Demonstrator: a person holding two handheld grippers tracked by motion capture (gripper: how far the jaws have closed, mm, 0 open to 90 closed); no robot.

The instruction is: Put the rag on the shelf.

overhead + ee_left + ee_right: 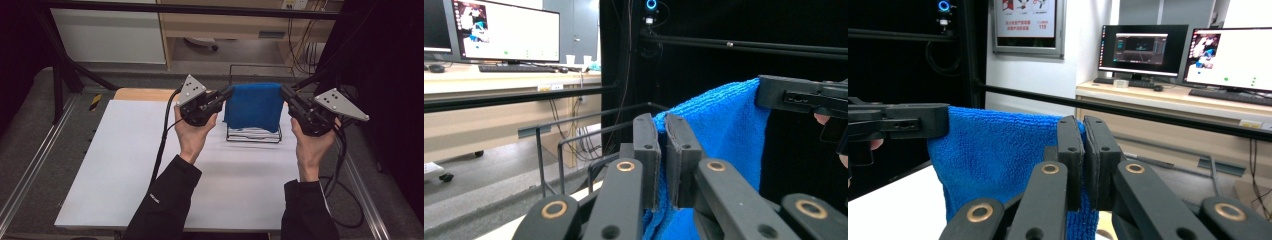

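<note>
Above the white counter (150, 165), my left tool (226, 94) and right tool (286, 94) each pinch a top corner of the blue terry towel (254, 106), jaws clamped on it, holding it stretched over the black wire rack (252, 135).

The white table (150, 175) lies bare in front of and to the left of the wire rack (252, 134), leaving wide room there. The blue towel (252, 106) hangs over the rack between both grippers, blocking the way across. A black frame bar (200, 9) crosses overhead at the far edge.
</note>
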